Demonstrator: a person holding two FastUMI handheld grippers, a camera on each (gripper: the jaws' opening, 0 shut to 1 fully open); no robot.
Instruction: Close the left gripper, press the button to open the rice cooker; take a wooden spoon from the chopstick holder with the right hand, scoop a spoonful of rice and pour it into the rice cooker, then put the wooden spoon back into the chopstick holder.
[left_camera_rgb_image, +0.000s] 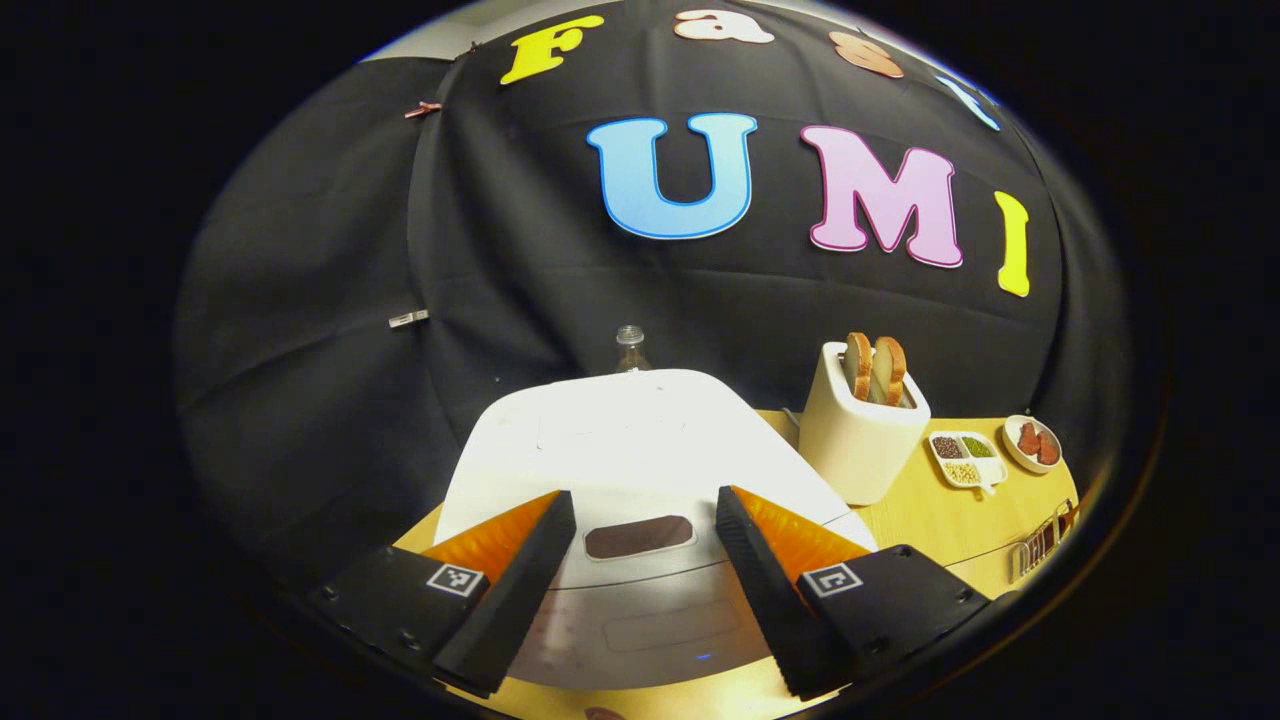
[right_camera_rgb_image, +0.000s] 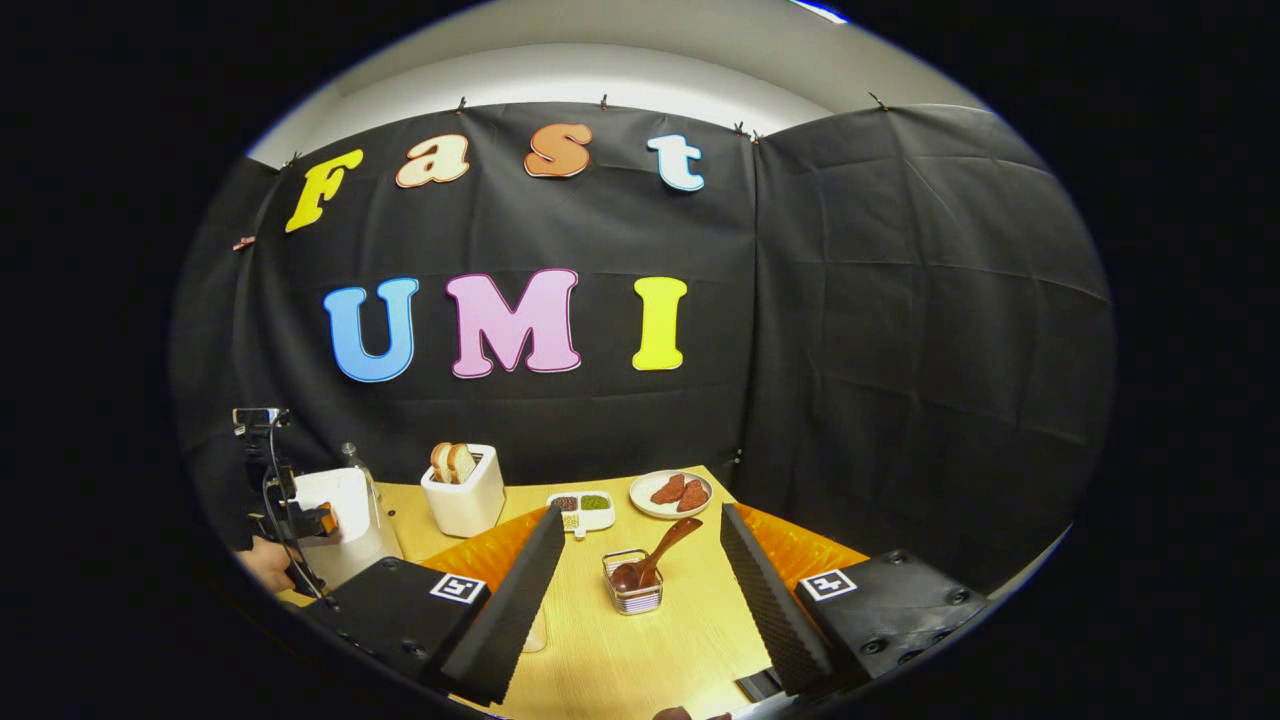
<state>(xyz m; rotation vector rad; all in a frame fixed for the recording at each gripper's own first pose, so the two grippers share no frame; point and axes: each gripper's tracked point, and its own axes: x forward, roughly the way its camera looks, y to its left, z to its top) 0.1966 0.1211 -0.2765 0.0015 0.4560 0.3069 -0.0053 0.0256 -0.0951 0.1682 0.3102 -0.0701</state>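
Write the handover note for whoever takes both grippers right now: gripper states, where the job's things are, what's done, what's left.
Left gripper: open, poised over the rice cooker, lid down.
Right gripper: open, holding nothing, facing the chopstick holder with the wooden spoon in it.
Done: nothing yet.
Left: close the left gripper, press the button, then take the spoon, scoop rice, pour it into the cooker and return the spoon.
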